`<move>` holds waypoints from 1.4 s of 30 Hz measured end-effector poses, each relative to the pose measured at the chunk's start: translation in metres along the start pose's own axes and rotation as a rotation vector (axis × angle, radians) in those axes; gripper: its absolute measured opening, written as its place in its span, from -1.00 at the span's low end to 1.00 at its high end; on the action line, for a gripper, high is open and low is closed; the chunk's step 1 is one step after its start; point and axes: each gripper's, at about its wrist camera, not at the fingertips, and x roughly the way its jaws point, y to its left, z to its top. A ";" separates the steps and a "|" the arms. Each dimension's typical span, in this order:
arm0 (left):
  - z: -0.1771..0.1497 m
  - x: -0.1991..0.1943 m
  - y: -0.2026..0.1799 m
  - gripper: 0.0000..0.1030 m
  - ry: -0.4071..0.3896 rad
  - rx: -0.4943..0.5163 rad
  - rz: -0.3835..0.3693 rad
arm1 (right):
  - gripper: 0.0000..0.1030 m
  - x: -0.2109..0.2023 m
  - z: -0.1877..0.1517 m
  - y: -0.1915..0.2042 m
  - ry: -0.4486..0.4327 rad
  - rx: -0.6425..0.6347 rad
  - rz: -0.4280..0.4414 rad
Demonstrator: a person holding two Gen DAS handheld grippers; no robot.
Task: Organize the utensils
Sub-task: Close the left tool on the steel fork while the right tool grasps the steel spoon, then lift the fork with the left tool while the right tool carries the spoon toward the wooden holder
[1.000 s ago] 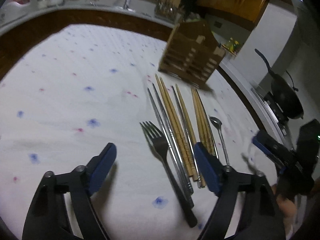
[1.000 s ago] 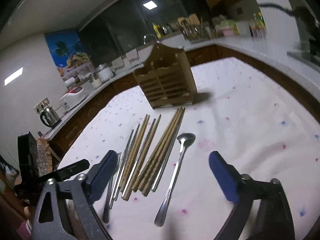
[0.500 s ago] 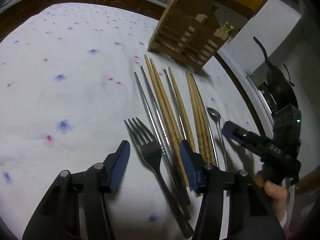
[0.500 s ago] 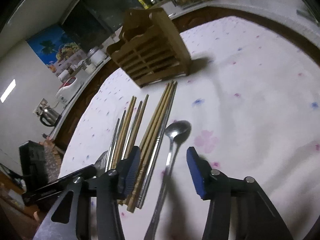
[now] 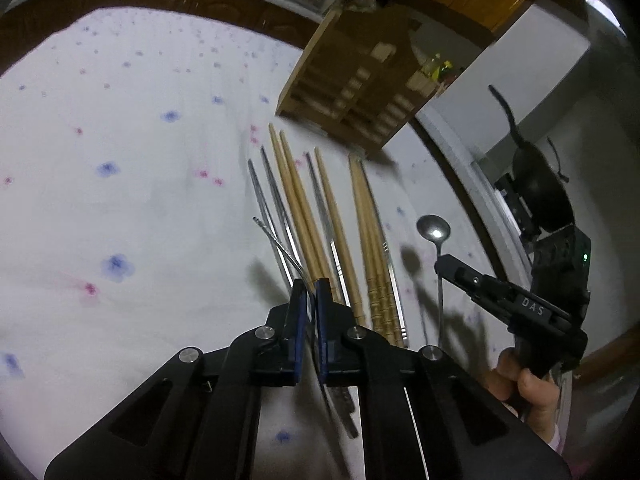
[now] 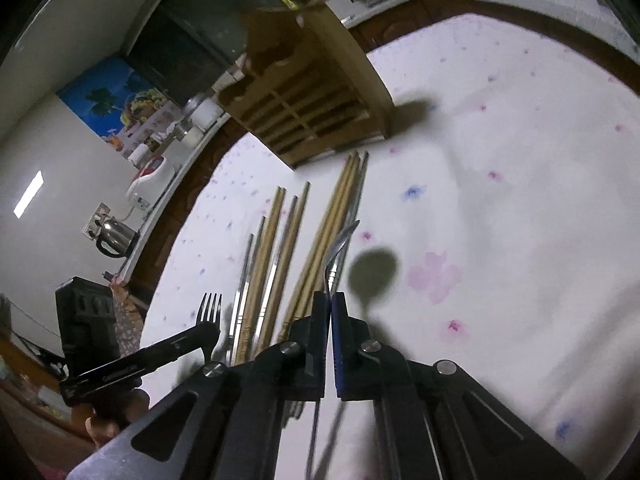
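1. Left wrist view. Left gripper (image 5: 311, 285): blue pads nearly together, clamped on the fork (image 5: 280, 246). Fork seen edge-on, tines curving out ahead of the fingertips, handle running back between the pads and out below them.
2. Chopsticks, wooden (image 5: 298, 210) and metal (image 5: 267, 204): lying in a row on the tablecloth (image 5: 120, 208) just ahead of the gripper, tips pointing away. A further wooden pair (image 5: 370, 232) lies to the right of these.
3. Wooden utensil holder (image 5: 352, 92): slatted, standing beyond the chopstick tips, ahead and to the right.
4. Right gripper (image 5: 452, 266): in view at far right, with the spoon (image 5: 433, 229) standing up from it, bowl clear of the cloth, its shadow on the cloth alongside.
5. Right wrist view. Right gripper (image 6: 330, 295): pads drawn close, gripping the spoon (image 6: 340, 246) by its handle. Bowl seen edge-on just ahead of the tips; round shadow on the tablecloth (image 6: 520, 200) immediately right.
6. Chopsticks (image 6: 280, 236): on the cloth ahead and left of the gripper.
7. Utensil holder (image 6: 312, 96): beyond the chopsticks, ahead.
8. Left gripper (image 6: 212, 330): far left, with the fork (image 6: 210, 308) in it, tines upward.
9. Kettle (image 6: 114, 234): on the counter, far left.
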 end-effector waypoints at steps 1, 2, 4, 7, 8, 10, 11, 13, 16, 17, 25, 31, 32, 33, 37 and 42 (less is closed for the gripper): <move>0.001 -0.004 0.000 -0.93 -0.010 0.000 -0.001 | -0.96 -0.004 0.001 0.003 -0.011 -0.007 -0.002; 0.002 -0.008 -0.001 -0.94 -0.022 0.000 -0.001 | -0.96 -0.010 0.002 0.006 -0.024 -0.015 -0.003; 0.006 -0.019 -0.004 -0.95 -0.052 0.001 -0.005 | -0.96 -0.019 0.004 0.010 -0.045 -0.023 -0.001; 0.013 -0.035 -0.009 -0.95 -0.098 0.013 -0.003 | -0.96 -0.030 0.009 0.018 -0.083 -0.046 -0.008; 0.015 -0.039 -0.011 -0.95 -0.111 0.018 0.002 | -0.96 -0.032 0.011 0.021 -0.096 -0.052 -0.010; 0.021 -0.048 -0.014 -0.95 -0.137 0.025 0.003 | -0.95 -0.039 0.017 0.026 -0.122 -0.062 -0.014; 0.025 -0.052 -0.015 -0.95 -0.151 0.027 0.003 | -0.95 -0.042 0.020 0.029 -0.133 -0.068 -0.017; 0.030 -0.057 -0.015 -0.95 -0.170 0.028 0.007 | -0.95 -0.045 0.025 0.035 -0.149 -0.085 -0.024; 0.038 -0.062 -0.016 -0.95 -0.190 0.031 0.013 | -0.95 -0.052 0.033 0.045 -0.184 -0.118 -0.035; 0.040 -0.062 -0.016 -0.95 -0.193 0.031 0.013 | -0.95 -0.054 0.035 0.047 -0.198 -0.127 -0.034; 0.058 -0.068 -0.019 -0.95 -0.227 0.035 0.013 | -0.96 -0.062 0.054 0.054 -0.258 -0.147 -0.027; 0.080 -0.071 -0.029 -0.95 -0.256 0.053 0.003 | -0.96 -0.069 0.070 0.054 -0.300 -0.147 -0.029; 0.084 -0.071 -0.030 -0.95 -0.262 0.055 0.002 | -0.96 -0.070 0.075 0.055 -0.313 -0.149 -0.032; 0.092 -0.071 -0.033 -0.95 -0.271 0.060 -0.001 | -0.96 -0.071 0.080 0.056 -0.323 -0.152 -0.036; 0.123 -0.074 -0.047 -0.95 -0.323 0.080 -0.007 | -0.96 -0.075 0.102 0.061 -0.372 -0.170 -0.049; 0.175 -0.072 -0.069 -0.95 -0.411 0.125 0.017 | -0.96 -0.081 0.143 0.071 -0.472 -0.199 -0.062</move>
